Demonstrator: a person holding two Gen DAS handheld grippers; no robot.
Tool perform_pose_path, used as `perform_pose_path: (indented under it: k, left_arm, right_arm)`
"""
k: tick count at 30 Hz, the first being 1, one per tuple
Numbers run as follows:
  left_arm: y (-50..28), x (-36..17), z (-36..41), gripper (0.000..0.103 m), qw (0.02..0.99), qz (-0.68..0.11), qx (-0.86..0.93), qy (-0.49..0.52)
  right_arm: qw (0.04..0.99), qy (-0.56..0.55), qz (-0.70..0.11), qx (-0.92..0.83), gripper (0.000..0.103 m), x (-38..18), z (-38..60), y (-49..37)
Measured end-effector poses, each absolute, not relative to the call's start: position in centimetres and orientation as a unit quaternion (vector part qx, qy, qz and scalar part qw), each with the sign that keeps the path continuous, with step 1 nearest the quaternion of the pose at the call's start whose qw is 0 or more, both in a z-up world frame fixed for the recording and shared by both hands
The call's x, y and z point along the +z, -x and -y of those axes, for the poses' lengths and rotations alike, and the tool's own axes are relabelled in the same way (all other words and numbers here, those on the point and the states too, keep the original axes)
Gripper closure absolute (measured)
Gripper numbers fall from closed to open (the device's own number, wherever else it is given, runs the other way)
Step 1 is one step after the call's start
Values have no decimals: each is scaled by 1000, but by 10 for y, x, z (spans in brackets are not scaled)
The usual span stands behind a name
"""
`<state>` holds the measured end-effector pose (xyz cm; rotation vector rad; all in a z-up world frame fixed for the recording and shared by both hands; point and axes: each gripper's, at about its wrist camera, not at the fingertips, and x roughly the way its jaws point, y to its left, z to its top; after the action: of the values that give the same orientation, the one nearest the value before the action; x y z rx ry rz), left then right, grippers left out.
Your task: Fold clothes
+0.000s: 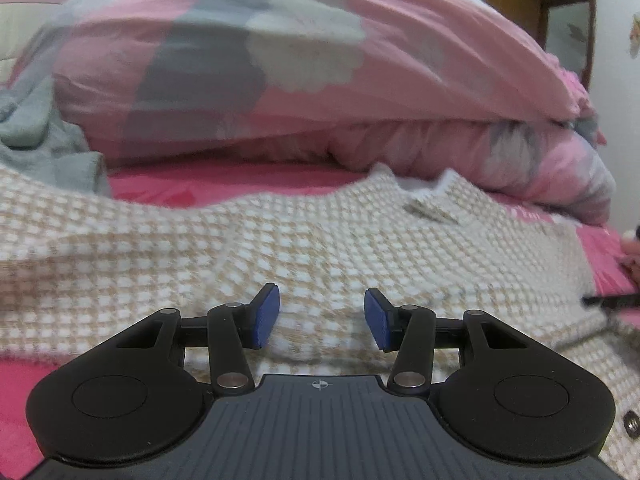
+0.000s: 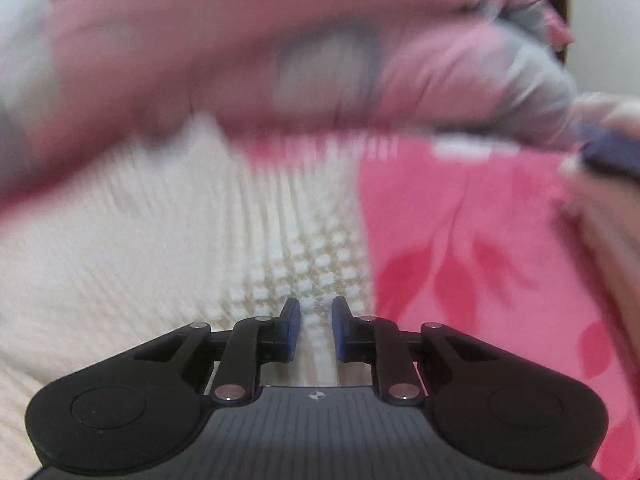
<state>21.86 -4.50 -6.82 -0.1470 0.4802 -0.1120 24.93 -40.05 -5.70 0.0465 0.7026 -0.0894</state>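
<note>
Knit sweater (image 1: 320, 240) on pink bed (image 2: 460, 220).

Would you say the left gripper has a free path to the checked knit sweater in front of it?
Probably yes: the left gripper stands open over the checked knit sweater, and nothing lies between its pads and the fabric.

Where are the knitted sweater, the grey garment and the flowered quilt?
knitted sweater (image 1: 320, 236): left wrist view, middle of its checked front.
grey garment (image 1: 48, 140): left wrist view, its crumpled body at the left edge.
flowered quilt (image 1: 400, 40): left wrist view, pink top surface.
</note>
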Motion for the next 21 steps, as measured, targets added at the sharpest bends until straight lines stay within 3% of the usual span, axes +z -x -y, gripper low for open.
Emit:
perform_pose_path:
  k: [6, 11, 17, 21]
  left_arm:
    - [-220, -70, 38, 55, 967, -233, -30, 95]
    - [-220, -71, 36, 55, 966, -234, -29, 103]
    - [-220, -74, 38, 56, 966, -235, -22, 102]
    - [-221, -74, 37, 56, 966, -234, -24, 106]
  right_arm:
    - [946, -16, -317, -62, 86, -33, 396, -256]
    - [932, -34, -354, -65, 87, -64, 415, -296]
    - [941, -47, -330, -68, 86, -27, 421, -311]
    - [926, -56, -366, -65, 85, -57, 431, -362]
